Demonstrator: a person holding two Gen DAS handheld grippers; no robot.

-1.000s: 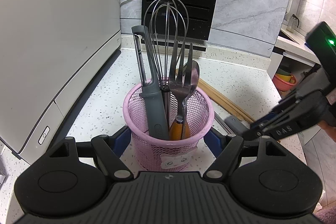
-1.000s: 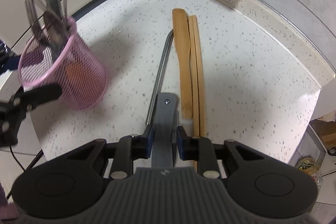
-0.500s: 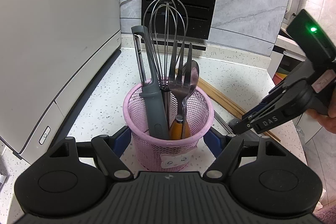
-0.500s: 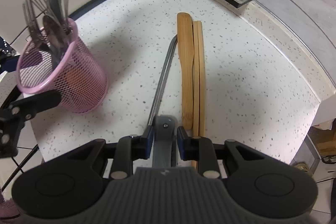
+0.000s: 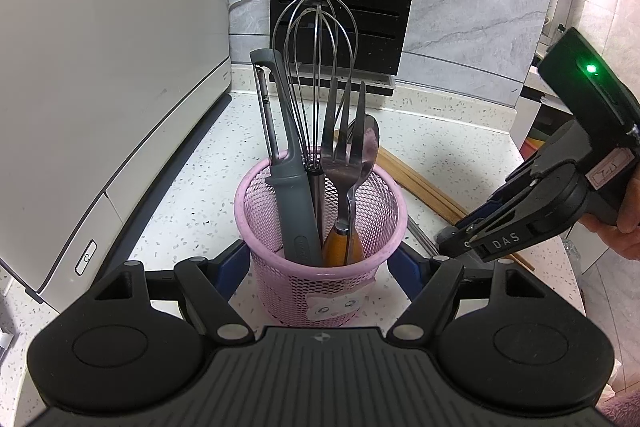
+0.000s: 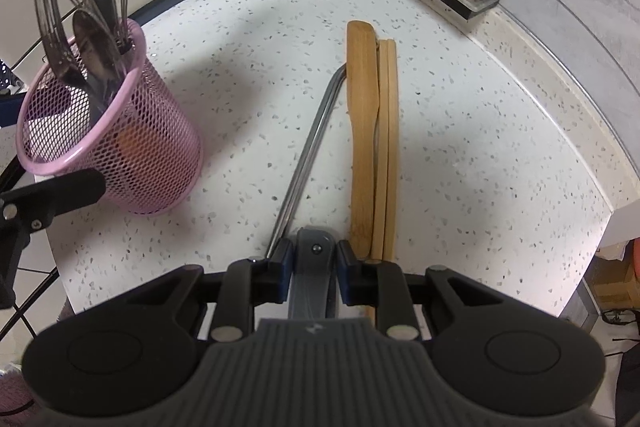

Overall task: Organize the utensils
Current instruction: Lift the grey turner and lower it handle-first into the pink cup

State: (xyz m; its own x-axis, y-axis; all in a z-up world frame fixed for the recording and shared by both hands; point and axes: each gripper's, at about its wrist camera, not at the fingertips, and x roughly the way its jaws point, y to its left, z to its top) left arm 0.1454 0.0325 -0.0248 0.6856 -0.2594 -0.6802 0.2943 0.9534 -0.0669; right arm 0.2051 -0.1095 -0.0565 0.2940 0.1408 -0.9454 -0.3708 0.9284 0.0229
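The left gripper (image 5: 320, 263) is clamped around the pink mesh utensil basket (image 5: 320, 227), its blue pads pressed against the basket's sides, holding it upright on the white speckled countertop (image 6: 460, 147). Inside stand a wire whisk (image 5: 318, 67), a grey-handled peeler (image 5: 294, 203), a steel fork (image 5: 340, 155) and a steel spoon (image 5: 366, 147).

The right gripper (image 6: 314, 259) is closed on the grey handle end of a long steel utensil (image 6: 308, 151) that lies flat on the counter; what kind of tool it is I cannot tell, since its far end disappears under the flat bamboo spatula (image 6: 362, 131). Just beside the spatula, touching it, lies a pair of bamboo chopsticks (image 6: 388, 147).

The trouble I see coming is that tucked-under end. If the steel utensil is lifted straight up, it will likely lever the spatula and knock the chopsticks, perhaps rolling them toward the counter's near edge. The grip is also at the very end of a long handle, so the far end may droop or swing once off the counter. And the basket is already crowded: a swinging tip could catch the whisk wires or snag the mesh rim and tip the light basket if the left grip is slack.
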